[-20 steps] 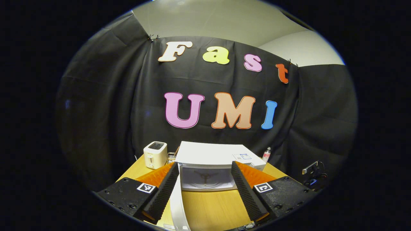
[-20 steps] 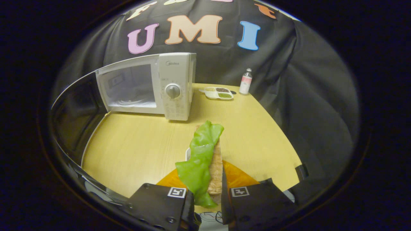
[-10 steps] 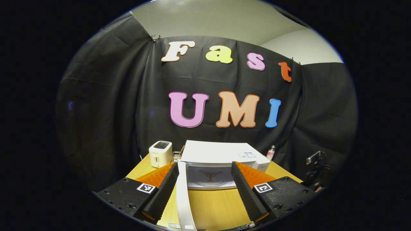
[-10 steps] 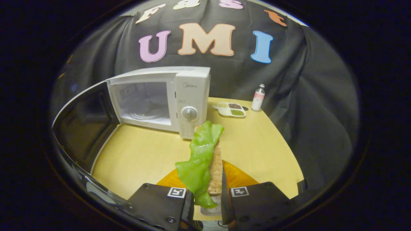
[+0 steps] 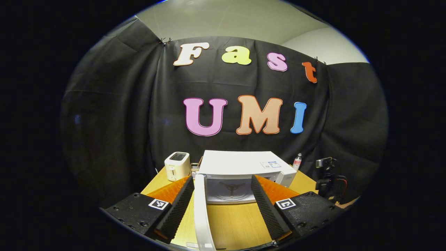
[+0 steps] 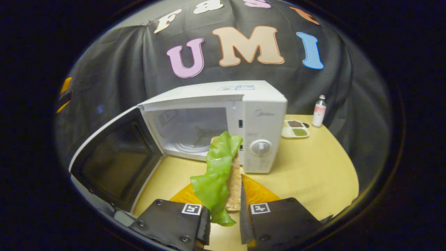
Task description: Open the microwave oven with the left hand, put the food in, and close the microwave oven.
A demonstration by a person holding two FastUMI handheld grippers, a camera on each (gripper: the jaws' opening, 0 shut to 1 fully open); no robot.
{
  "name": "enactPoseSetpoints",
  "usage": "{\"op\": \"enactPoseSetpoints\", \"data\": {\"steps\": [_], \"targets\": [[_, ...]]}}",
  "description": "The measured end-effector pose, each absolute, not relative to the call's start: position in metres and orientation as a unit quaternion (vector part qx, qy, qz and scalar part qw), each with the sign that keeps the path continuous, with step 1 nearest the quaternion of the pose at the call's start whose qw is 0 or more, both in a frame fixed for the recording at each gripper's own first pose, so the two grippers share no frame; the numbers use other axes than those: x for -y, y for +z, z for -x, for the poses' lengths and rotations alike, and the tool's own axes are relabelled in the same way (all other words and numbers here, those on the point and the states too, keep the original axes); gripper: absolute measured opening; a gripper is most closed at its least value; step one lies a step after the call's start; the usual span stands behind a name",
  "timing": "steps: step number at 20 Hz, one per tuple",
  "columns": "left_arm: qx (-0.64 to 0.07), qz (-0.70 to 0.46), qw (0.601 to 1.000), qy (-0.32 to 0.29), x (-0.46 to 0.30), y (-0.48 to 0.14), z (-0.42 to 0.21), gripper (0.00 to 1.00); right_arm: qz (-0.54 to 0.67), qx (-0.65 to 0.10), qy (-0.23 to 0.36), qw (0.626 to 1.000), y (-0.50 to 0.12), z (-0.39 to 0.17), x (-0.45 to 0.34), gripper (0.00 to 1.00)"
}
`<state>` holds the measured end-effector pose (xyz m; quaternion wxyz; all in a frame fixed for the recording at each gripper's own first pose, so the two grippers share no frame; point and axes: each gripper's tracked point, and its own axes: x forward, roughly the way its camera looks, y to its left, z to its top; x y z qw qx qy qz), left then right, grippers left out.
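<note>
Right gripper view shows my right gripper (image 6: 224, 223) clamped on the food (image 6: 223, 176), a slice of bread with a green lettuce leaf, standing up between the fingers. Ahead of it the microwave oven (image 6: 259, 111) stands with its door (image 6: 115, 164) swung out to my left, so I judge the opening done. Putting the food in and closing are left. The cavity with its turntable (image 6: 190, 144) lies just beyond the food's tip.

In the left gripper view my left gripper (image 5: 223, 205) is spread wide and holds nothing. The door's edge (image 5: 202, 216) runs up between its fingers, nearer the left one; whether they touch I cannot tell. This view also shows a toaster (image 5: 177, 166) ahead and left of the oven.
</note>
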<state>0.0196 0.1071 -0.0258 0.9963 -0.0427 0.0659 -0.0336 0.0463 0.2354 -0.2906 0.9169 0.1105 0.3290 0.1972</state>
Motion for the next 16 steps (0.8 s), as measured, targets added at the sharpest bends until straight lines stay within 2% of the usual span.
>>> {"op": "enactPoseSetpoints", "data": {"steps": [1, 2, 5, 6, 7, 8, 11, 12, 13, 16], "targets": [[-0.066, 0.044, 0.996, -0.035, -0.106, -0.026, -0.021, 0.96, -0.131, -0.329, 0.198, 0.914, -0.289, -0.050, -0.251, 0.36], [-0.067, 0.048, 0.996, -0.036, -0.104, -0.026, -0.022, 0.95, -0.150, -0.334, 0.199, 0.909, -0.290, -0.055, -0.266, 0.30], [-0.073, 0.051, 0.995, -0.035, -0.101, -0.027, -0.023, 0.95, -0.183, -0.355, 0.211, 0.892, -0.298, -0.061, -0.309, 0.29], [-0.073, 0.048, 0.996, -0.037, -0.100, -0.027, -0.023, 0.94, -0.192, -0.356, 0.211, 0.890, -0.300, -0.066, -0.319, 0.36], [-0.075, 0.048, 0.995, -0.042, -0.097, -0.027, -0.023, 0.95, -0.203, -0.355, 0.210, 0.888, -0.302, -0.071, -0.328, 0.29], [-0.078, 0.047, 0.995, -0.043, -0.096, -0.030, -0.023, 0.95, -0.218, -0.354, 0.207, 0.886, -0.304, -0.078, -0.337, 0.36], [-0.088, 0.049, 0.994, -0.040, -0.094, -0.032, -0.024, 0.95, -0.282, -0.337, 0.174, 0.881, -0.306, -0.104, -0.359, 0.36], [-0.090, 0.051, 0.994, -0.040, -0.092, -0.033, -0.024, 0.96, -0.310, -0.332, 0.159, 0.877, -0.308, -0.114, -0.365, 0.29], [-0.094, 0.052, 0.993, -0.042, -0.091, -0.034, -0.025, 0.95, -0.339, -0.329, 0.142, 0.870, -0.312, -0.120, -0.371, 0.36], [-0.106, 0.036, 0.992, -0.053, -0.085, -0.037, -0.022, 0.96, -0.416, -0.314, 0.081, 0.850, -0.324, -0.142, -0.379, 0.36]]}}
